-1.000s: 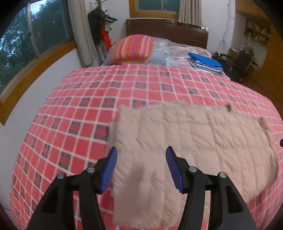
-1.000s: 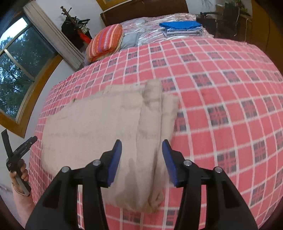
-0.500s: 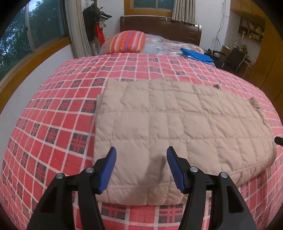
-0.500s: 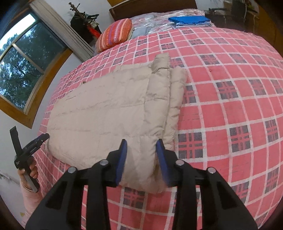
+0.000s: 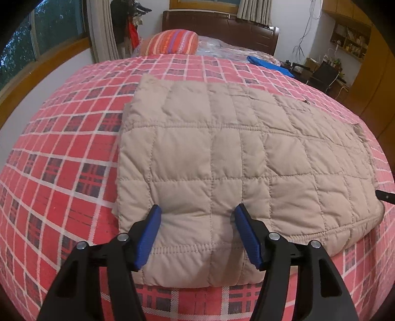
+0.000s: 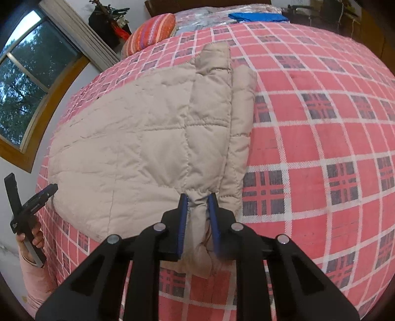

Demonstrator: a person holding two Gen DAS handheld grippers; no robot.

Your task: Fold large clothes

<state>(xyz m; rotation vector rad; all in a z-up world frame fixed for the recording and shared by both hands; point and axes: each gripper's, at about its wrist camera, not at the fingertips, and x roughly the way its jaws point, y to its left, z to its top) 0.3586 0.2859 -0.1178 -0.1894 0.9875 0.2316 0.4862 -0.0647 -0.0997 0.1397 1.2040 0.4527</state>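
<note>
Jacket hem (image 6: 198,205) bunched out of sight between right tongs (image 6: 197,200); blurred right pad (image 6: 214,222)

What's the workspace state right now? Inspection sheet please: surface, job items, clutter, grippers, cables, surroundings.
Surface: bed with red plaid cover.
Job's things: beige quilted jacket lying flat, partly folded, near the bed's front edge.
Clutter: striped pillow and blue folded cloth at the head end.
Grippers: left gripper open, over the jacket's near edge; right gripper shut on the jacket's edge.
Cables: wires hanging on the far wall.
Surroundings: window, curtain, wooden headboard, shelves.
</note>
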